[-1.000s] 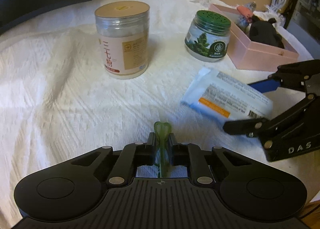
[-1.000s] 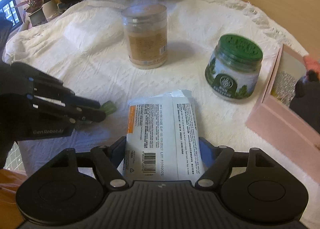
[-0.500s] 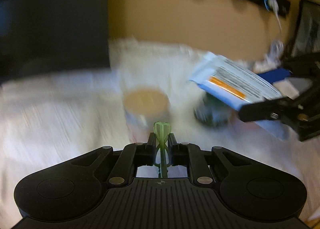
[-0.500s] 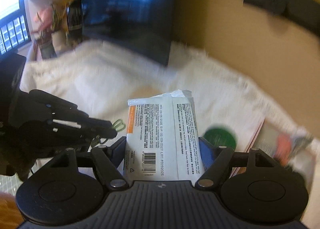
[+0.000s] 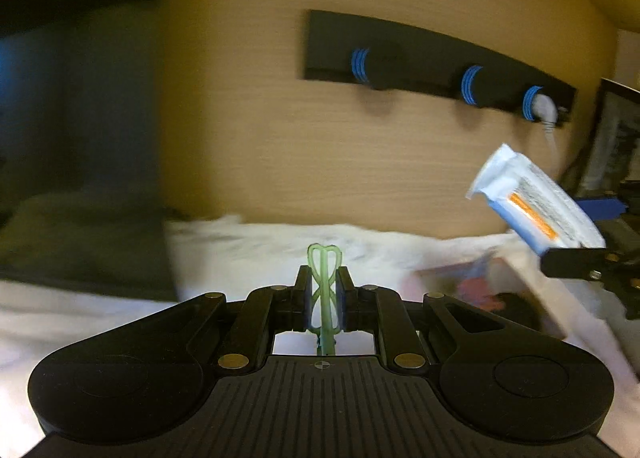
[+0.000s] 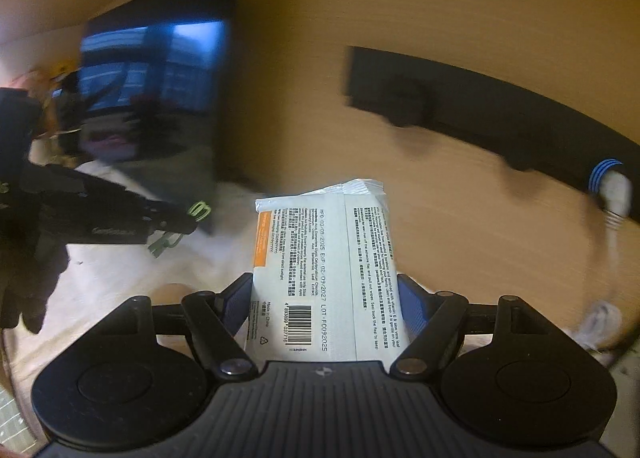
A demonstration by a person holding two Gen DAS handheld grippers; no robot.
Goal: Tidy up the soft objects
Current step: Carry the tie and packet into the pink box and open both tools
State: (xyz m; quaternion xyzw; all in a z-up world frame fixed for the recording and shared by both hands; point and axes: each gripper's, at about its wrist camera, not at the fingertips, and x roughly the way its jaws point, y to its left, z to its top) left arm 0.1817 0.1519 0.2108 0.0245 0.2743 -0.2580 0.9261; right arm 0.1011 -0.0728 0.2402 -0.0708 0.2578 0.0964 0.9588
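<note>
Between the left jaws: clamped on a thin green loop item (image 5: 324,290), pale and rubbery-looking, heart-shaped tip poking out ahead of the left gripper (image 5: 324,292); exact kind too small to tell.
Between the right jaws: closed on a wipes pack (image 6: 326,274), gripped across its width by the right gripper (image 6: 326,298), printed back and barcode facing up.
Pack appearance: white film, orange stripe along one edge, crimped far end, slight bulge; likely to squash and sag if squeezed harder.
Pack position: raised off the cloth, tilted, seen from the left wrist view (image 5: 536,205) just above the pink box (image 5: 480,282).
Step in hand, as judged: carrying both soft things toward the box.
Doing it well: lower the pack flat over the opening, release only once inside the walls; hold the green item level and apart from the right gripper to avoid a clash.
Below: white tablecloth (image 5: 256,246), blurred.
Far behind: wooden wall (image 5: 248,105) with a dark socket strip (image 5: 432,61), dark screen (image 6: 156,77).
</note>
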